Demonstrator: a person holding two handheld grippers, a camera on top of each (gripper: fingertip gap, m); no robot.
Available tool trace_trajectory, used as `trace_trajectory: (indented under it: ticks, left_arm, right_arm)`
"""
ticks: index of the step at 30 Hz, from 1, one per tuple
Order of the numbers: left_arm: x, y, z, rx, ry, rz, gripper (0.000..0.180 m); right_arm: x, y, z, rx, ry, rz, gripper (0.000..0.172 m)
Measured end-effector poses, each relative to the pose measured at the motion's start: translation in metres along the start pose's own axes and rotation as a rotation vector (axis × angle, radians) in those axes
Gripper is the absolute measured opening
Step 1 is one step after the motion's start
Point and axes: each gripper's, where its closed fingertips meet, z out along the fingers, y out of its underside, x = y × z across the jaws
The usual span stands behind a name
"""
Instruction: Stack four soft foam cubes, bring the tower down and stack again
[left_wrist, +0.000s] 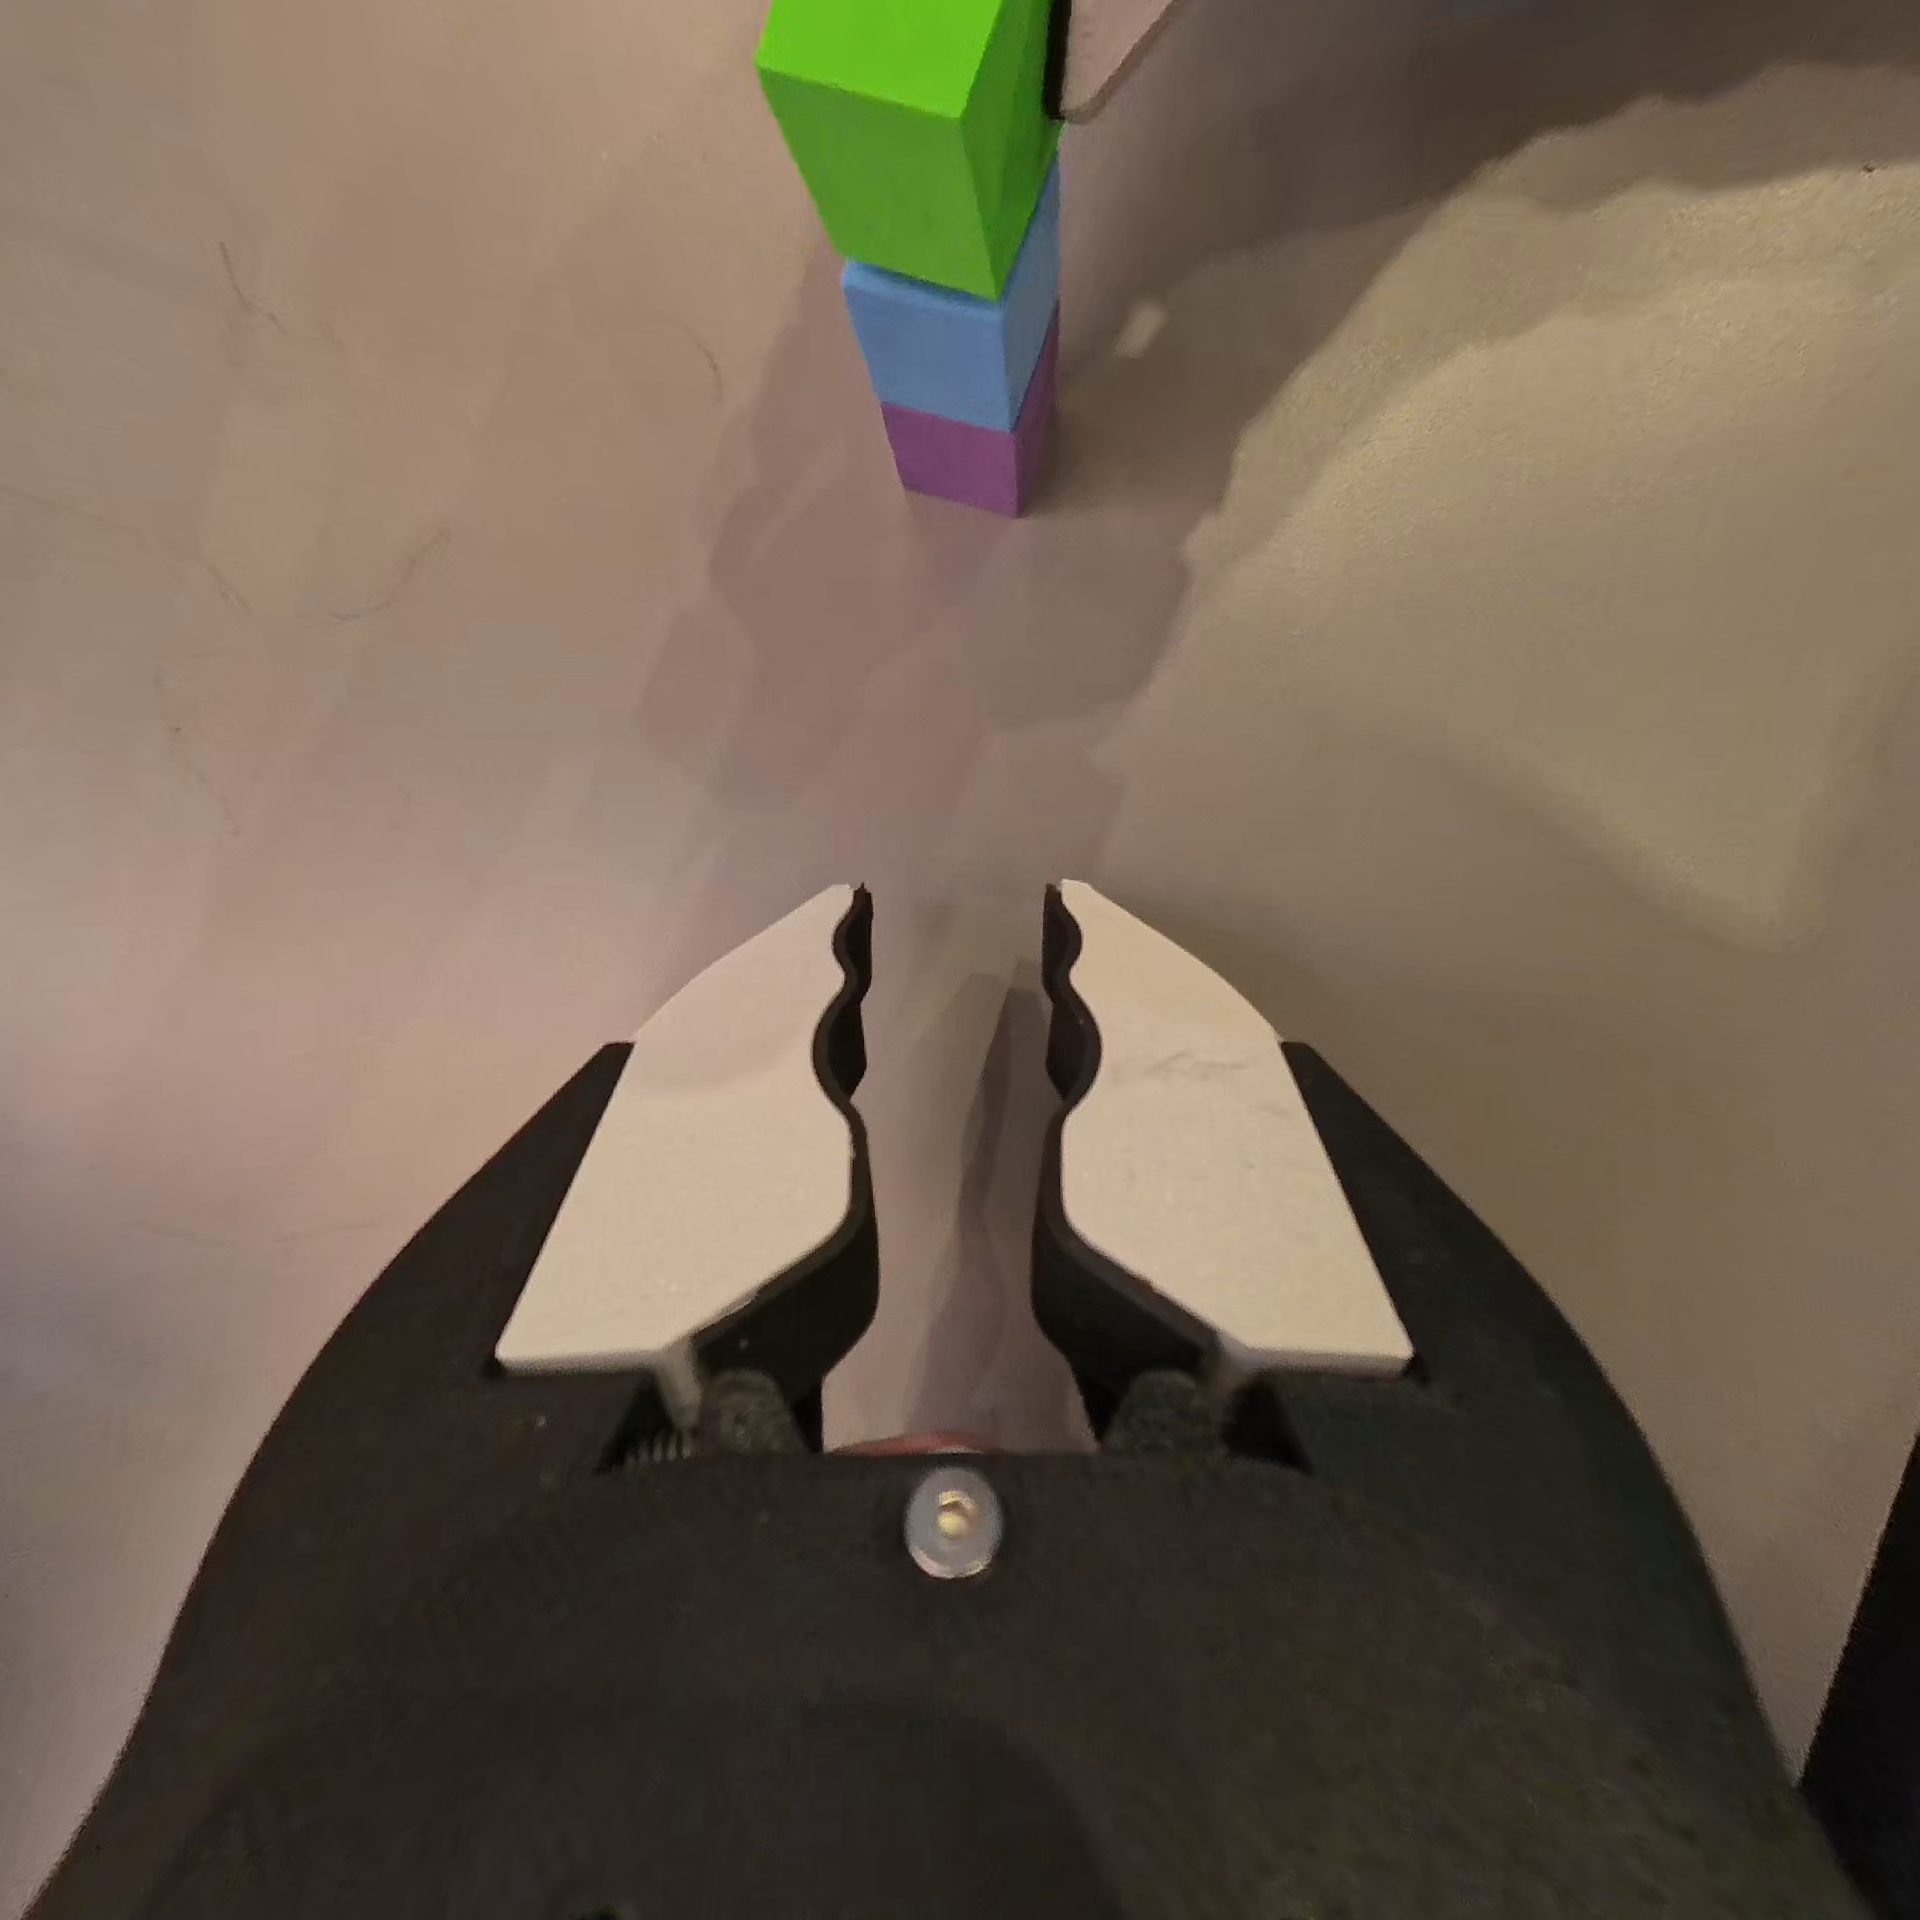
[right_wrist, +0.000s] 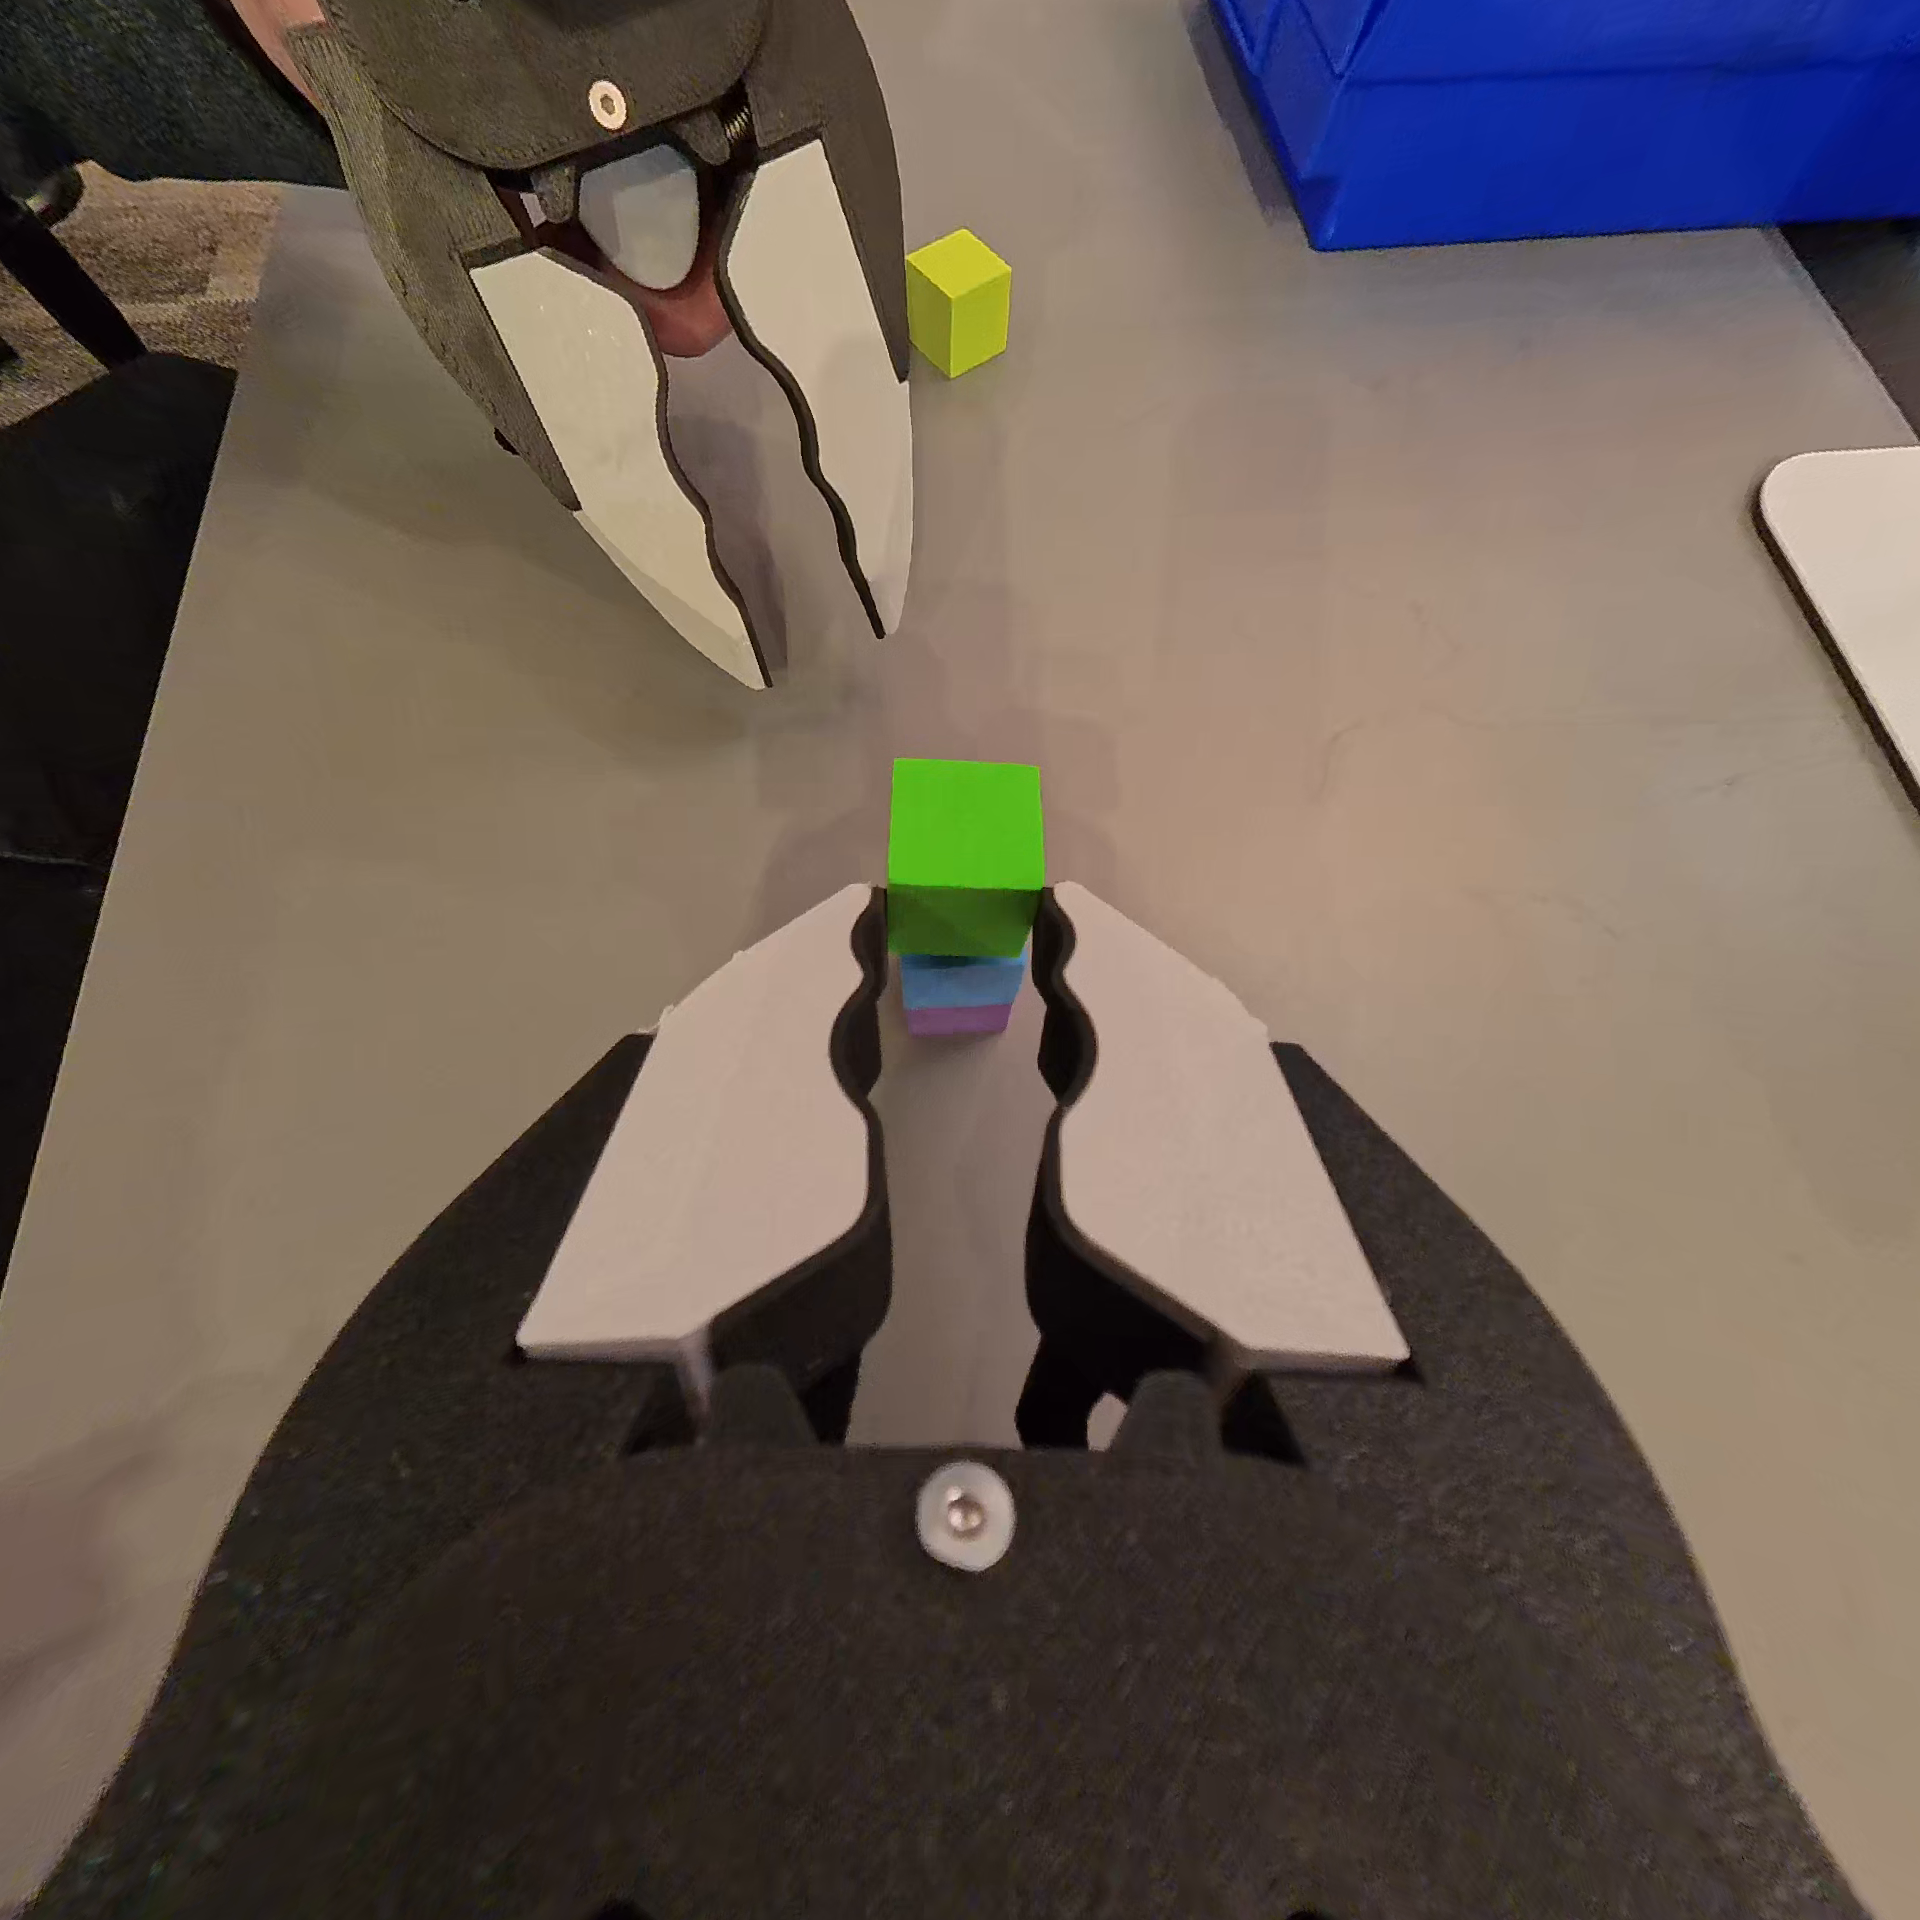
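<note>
Right tongs (right_wrist: 961, 904) sit closest, their two dark pads pressed flat on either side of the green cube (right_wrist: 964, 831) that tops a three-high tower — green over blue cube (right_wrist: 961, 982) over purple cube (right_wrist: 956, 1020), standing mid-table (right_wrist: 1351, 779). From the left-hand view the green cube looks twisted a little off square to the blue cube below, so the stack is not perfectly true. Left tongs (right_wrist: 821, 655) hang apart from the tower, released, nothing between their fingers. The fourth piece, a yellow cube (right_wrist: 958, 301), lies alone on the far side, well apart from the stack.

These cubes are foam, so I judge them very light and springy — a hard squeeze would dent them, and letting go could nudge the tower. Flat opposite faces, taken near the middle, look like the place to hold.

Room is generous around the tower. A blue bin (right_wrist: 1558, 125) stands at the far right, a white board (right_wrist: 1860, 582) pokes in from the right edge, and the table's left edge runs off beside a dark chair (right_wrist: 104, 104).
</note>
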Motion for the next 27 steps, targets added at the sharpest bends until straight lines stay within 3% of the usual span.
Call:
trace_trajectory:
  ticks: [22,27]
  left_arm:
    - [0.0016,-0.0011,-0.0001,0.001,0.008,0.008,0.03]
    - [0.0011,-0.0013,-0.0012,0.002,0.008,0.009,0.03]
  right_arm:
    - [0.0002,0.0069,0.0036,-0.012,-0.025,0.01,0.026]
    - [0.0,0.0073,0.0057,-0.019,-0.027,0.017,0.034]
